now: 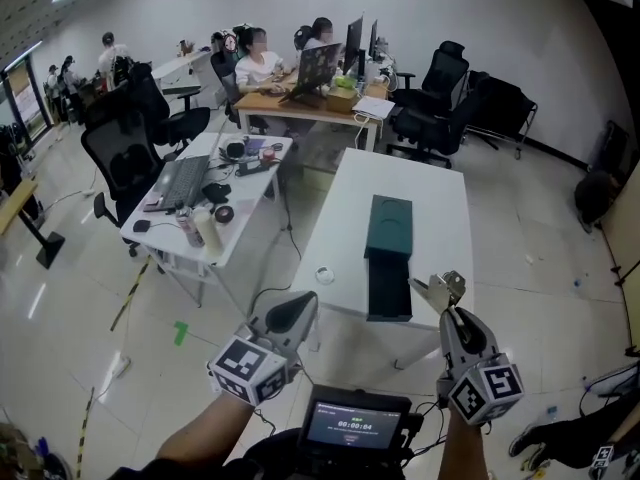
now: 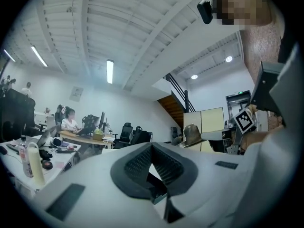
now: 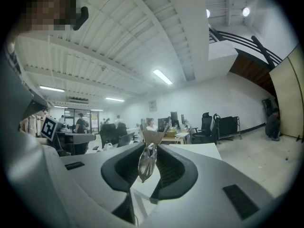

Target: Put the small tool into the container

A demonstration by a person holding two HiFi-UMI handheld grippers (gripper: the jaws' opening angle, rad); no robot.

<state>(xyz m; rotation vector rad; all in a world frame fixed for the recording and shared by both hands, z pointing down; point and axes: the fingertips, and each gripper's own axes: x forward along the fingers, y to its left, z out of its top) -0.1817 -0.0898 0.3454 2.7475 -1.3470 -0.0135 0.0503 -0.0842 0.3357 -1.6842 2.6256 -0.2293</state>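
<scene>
The small tool (image 1: 440,290), a bit of shiny folded metal, sits pinched in your right tongs (image 1: 450,310), above the floor just off the near end of the white worktop (image 1: 420,183). In the right gripper view the right tongs (image 3: 152,148) have both dark pads pressed on the tool (image 3: 146,164) from either side, its silvery body hanging down between them and a flared part standing up past the tips. The jaws are only as far apart as the tool is thick. Your right forearm (image 1: 462,450) reaches straight ahead, so the tongs point level at the worktop with the marker cube (image 1: 485,388) riding on top. The dark green container (image 1: 388,226) lies on the worktop ahead of the tool and apart from it, its long side running away from you and its darker near section (image 1: 388,286) reaching the worktop's near edge. Your left forearm (image 1: 200,433) holds the left tongs (image 1: 305,300) at much the same level, pointing forward and angled slightly inward, beside the worktop's near left corner. In the left gripper view the left tongs (image 2: 151,147) are closed, tips touching, with nothing between them. A small round object (image 1: 324,275) lies on the worktop near that corner. A small screen (image 1: 355,425) sits at your chest.
</scene>
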